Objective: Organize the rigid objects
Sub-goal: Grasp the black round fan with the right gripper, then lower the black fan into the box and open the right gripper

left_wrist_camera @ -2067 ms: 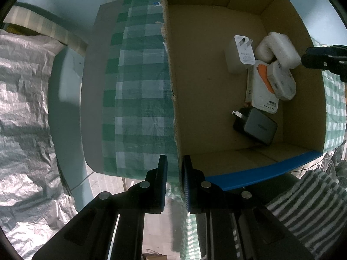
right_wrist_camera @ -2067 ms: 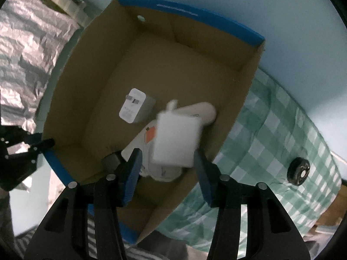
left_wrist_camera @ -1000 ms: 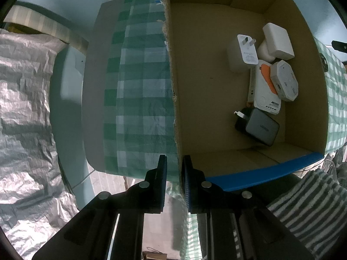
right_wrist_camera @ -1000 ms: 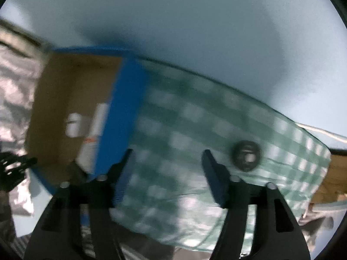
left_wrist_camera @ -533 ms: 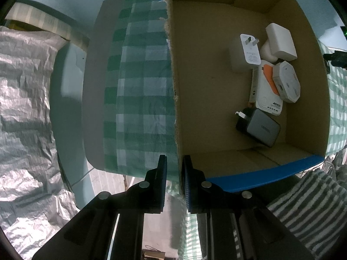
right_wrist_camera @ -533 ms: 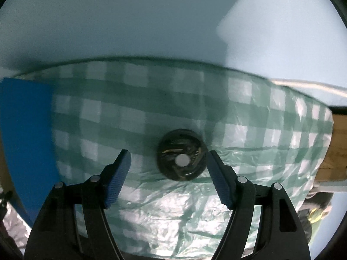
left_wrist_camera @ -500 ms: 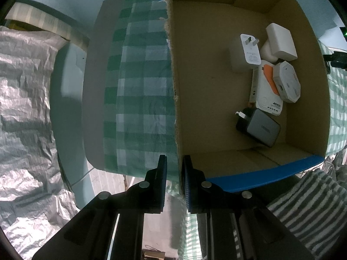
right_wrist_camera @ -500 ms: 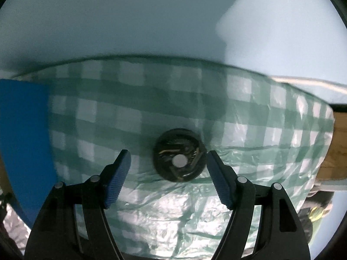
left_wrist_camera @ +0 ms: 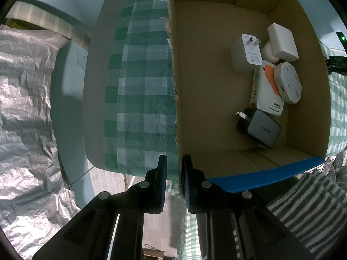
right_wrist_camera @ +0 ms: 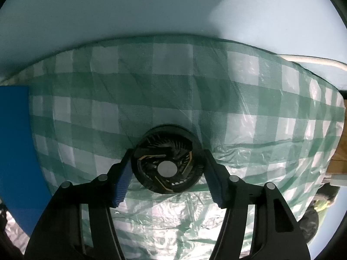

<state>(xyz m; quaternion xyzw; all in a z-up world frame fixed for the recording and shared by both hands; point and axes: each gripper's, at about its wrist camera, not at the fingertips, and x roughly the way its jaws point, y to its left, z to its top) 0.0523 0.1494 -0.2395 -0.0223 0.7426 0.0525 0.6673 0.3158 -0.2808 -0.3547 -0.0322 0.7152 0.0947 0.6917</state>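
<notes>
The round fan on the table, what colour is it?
The fan is black with gold lines and a silver middle, clearest in the right wrist view.

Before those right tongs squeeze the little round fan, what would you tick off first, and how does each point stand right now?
1. Fan sits between the right tongs: ok.
2. Right tongs open wide enough: ok, a finger on each side.
3. Pads touching the fan: cannot tell.
4. Fan flat on the cloth: ok.
5. Left tongs pinching the box wall: ok.
6. Free floor in the box beside the chargers: ok.
</notes>
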